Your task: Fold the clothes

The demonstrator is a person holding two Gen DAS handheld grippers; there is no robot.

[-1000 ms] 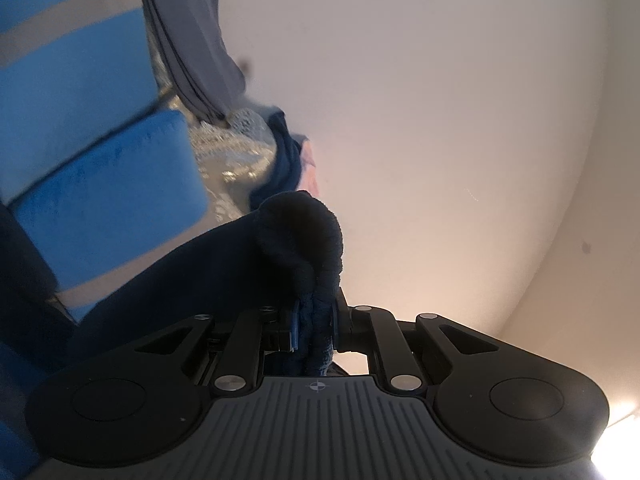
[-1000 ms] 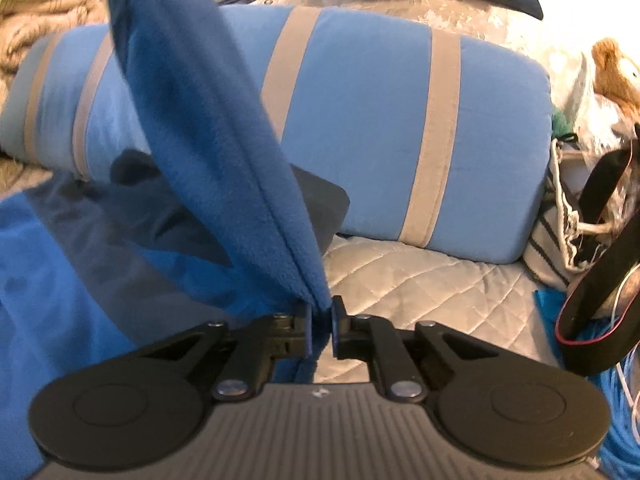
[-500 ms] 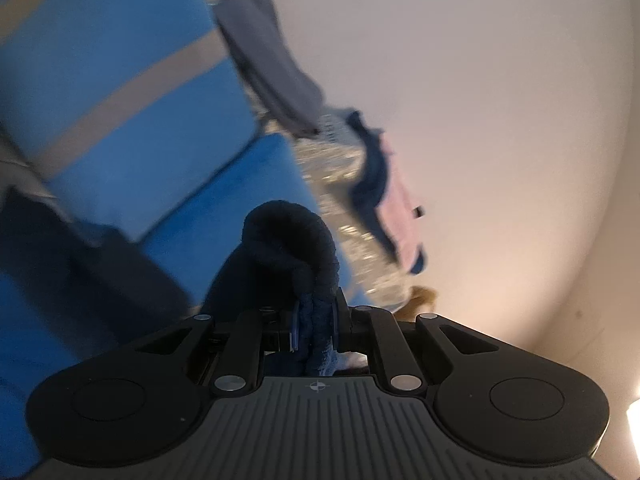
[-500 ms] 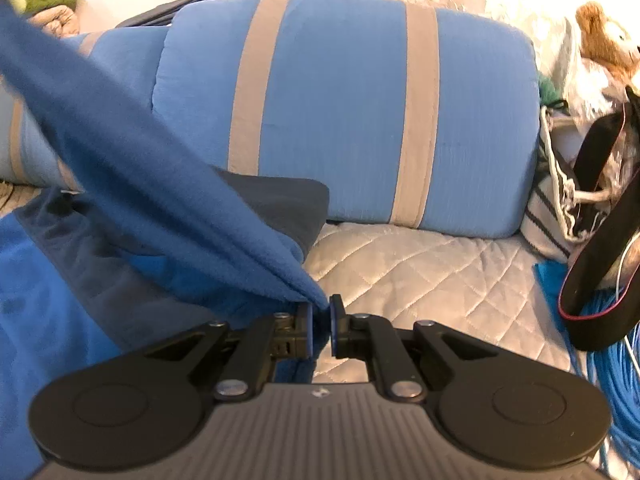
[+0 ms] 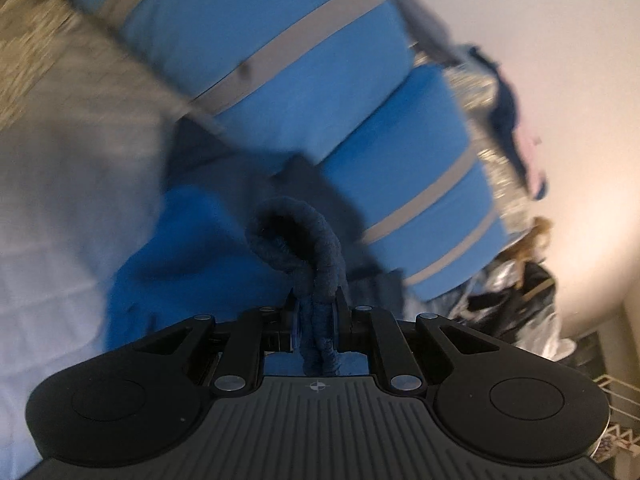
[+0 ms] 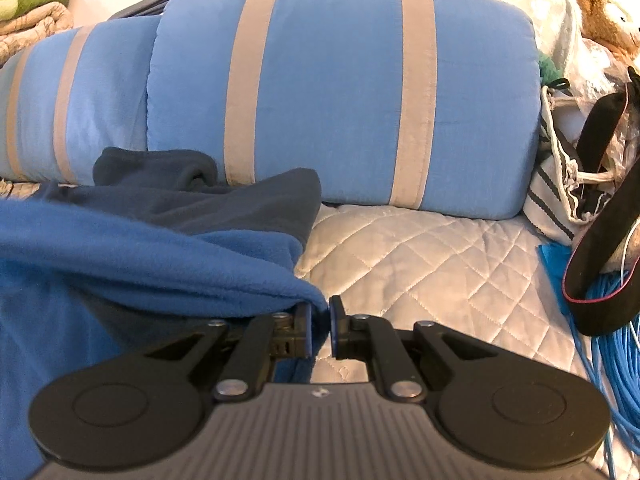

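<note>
We hold the blue fleece garment in both grippers, jaws nearly closed on its edge; we should lower both corners evenly onto the bed, keeping the fold smooth.

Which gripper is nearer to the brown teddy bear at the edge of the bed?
Right, as far as the views show. The right gripper holds the blue fleece near the teddy bear. The left gripper sees it farther off, blurred.
</note>
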